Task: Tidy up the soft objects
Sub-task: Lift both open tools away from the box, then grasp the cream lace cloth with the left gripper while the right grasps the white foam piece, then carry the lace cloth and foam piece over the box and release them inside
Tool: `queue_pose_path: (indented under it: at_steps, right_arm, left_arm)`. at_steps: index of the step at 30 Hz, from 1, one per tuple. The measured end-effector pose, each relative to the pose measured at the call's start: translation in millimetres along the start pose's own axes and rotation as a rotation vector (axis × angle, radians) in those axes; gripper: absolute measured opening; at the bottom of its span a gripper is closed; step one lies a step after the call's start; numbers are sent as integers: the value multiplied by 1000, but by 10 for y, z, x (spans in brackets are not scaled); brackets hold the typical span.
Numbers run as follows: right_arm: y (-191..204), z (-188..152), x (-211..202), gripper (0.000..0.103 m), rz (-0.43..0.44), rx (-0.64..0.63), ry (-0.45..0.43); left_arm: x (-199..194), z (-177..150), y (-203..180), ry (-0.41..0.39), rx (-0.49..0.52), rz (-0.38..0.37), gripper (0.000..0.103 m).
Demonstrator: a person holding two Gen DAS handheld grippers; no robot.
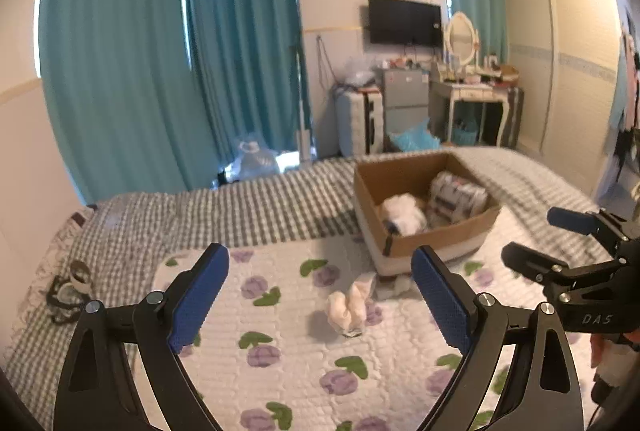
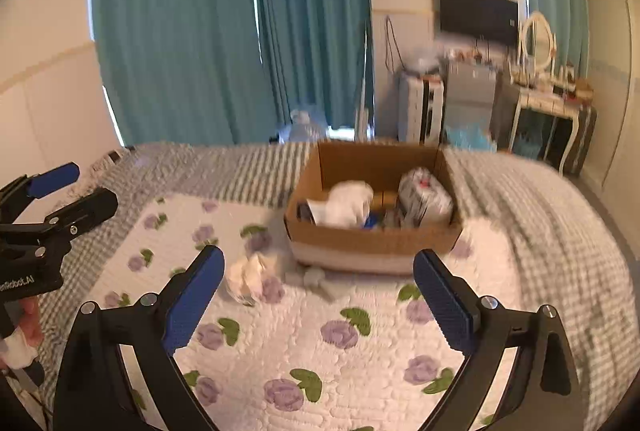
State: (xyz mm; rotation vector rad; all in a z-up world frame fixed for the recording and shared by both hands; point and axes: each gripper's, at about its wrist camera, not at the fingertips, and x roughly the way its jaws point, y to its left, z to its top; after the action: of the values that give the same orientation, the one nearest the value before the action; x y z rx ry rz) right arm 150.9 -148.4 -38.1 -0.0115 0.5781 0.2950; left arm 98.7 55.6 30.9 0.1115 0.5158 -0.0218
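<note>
A cream-white bundled soft item (image 1: 349, 307) lies on the floral quilt in front of a cardboard box (image 1: 440, 233); it also shows in the right wrist view (image 2: 250, 277), left of the box (image 2: 372, 243). The box holds a white fluffy item (image 1: 402, 215) (image 2: 349, 205) and a patterned grey-white bundle (image 1: 456, 197) (image 2: 426, 197). My left gripper (image 1: 320, 295) is open and empty, hovering near and above the cream item. My right gripper (image 2: 318, 295) is open and empty above the quilt, short of the box. Each gripper shows in the other's view, the right (image 1: 536, 243) and the left (image 2: 76, 187).
The bed has a floral quilt (image 1: 304, 359) over a grey checked blanket (image 1: 256, 211). A small dark item (image 1: 70, 289) lies at the bed's left edge. Teal curtains, a dresser with mirror (image 1: 472, 91), a TV and a wardrobe stand beyond the bed.
</note>
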Motion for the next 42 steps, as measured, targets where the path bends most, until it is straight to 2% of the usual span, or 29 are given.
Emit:
queue_pose_path:
  at_steps: [3, 7, 11, 17, 21, 23, 25, 28, 31, 34, 35, 37, 39, 41, 42]
  right_arm:
    - [-77, -159, 437, 96, 5, 22, 63]
    - [-168, -406, 996, 96, 0, 51, 131]
    - [-234, -562, 1446, 96, 8, 87, 182]
    - [-104, -710, 1952, 94, 6, 7, 218]
    - [-47, -784, 2192, 83, 30, 3, 236]
    - [-8, -763, 2227, 72, 29, -18, 219]
    - [17, -744, 2217, 56, 51, -28, 206]
    - [32, -776, 2160, 38, 54, -49, 205]
    - [39, -803, 2089, 27, 29, -53, 198]
    - [-34, -793, 2024, 24, 46, -7, 193]
    - [-54, -786, 2003, 23, 46, 2, 190]
    - [-78, -791, 1948, 22, 36, -1, 187]
    - [-111, -802, 1881, 22, 32, 6, 176]
    - [-120, -800, 1842, 22, 37, 19, 173]
    - [-132, -800, 1813, 22, 36, 22, 171]
  left_arm:
    - [400, -186, -28, 52, -16, -1, 94]
    - [869, -412, 19, 126, -86, 20, 94]
    - [1371, -623, 20, 191, -149, -7, 94]
    - [1764, -890, -11, 250, -142, -20, 94]
    - [1870, -972, 32, 269, -135, -25, 94]
    - [1915, -986, 39, 270, -137, -26, 94]
    - [1958, -990, 18, 272, -127, -28, 93]
    - [1983, -1013, -45, 275, -95, -13, 93]
    - [2025, -1043, -173, 284, -60, -15, 91]
    - [2114, -1116, -266, 318, -34, -51, 77]
    - [2142, -1134, -286, 328, -27, -60, 66]
    - [2151, -1161, -330, 329, -20, -77, 54]
    - [2077, -1157, -379, 302, 3, -82, 37]
    - [2000, -1151, -416, 291, 25, -82, 35]
    - [1938, -1147, -436, 284, 36, -82, 30]
